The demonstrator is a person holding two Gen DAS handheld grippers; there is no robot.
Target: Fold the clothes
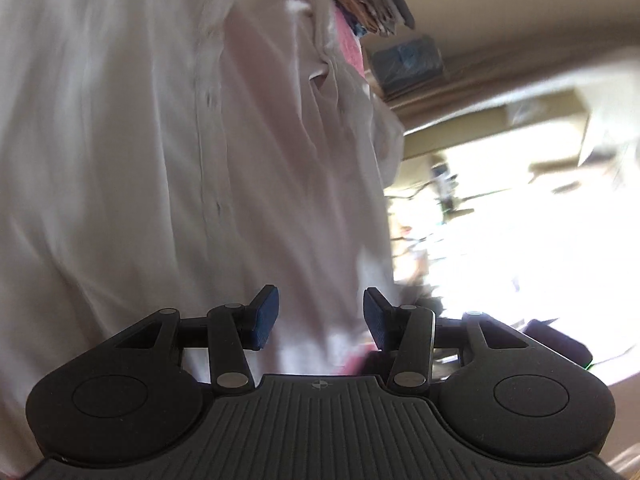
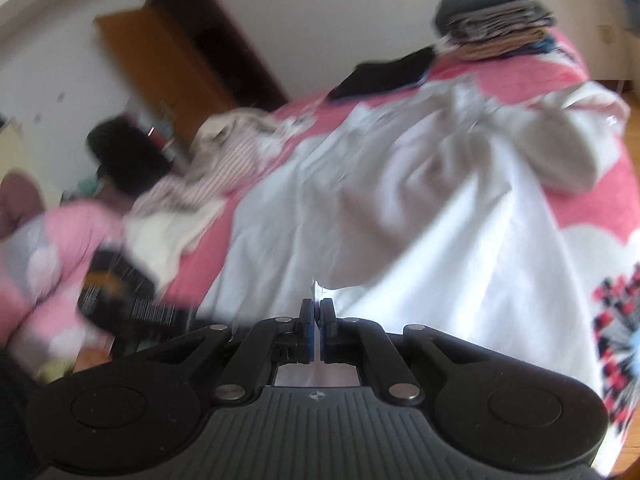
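A pink bedspread (image 2: 560, 204) is seen covering the bed, and over most of it a white shirt (image 2: 400, 208) is spread, its button placket visible in the left wrist view (image 1: 160, 140); a stack of folded clothes (image 2: 496, 16) is set at the far end, with a striped garment (image 2: 208, 168) crumpled just beside the shirt. The right gripper (image 2: 317, 320) is clamped on the near edge of the white shirt, a corner of cloth being pinched between its pads. The left gripper (image 1: 320, 316) is held over the shirt with its jaws apart and nothing between them.
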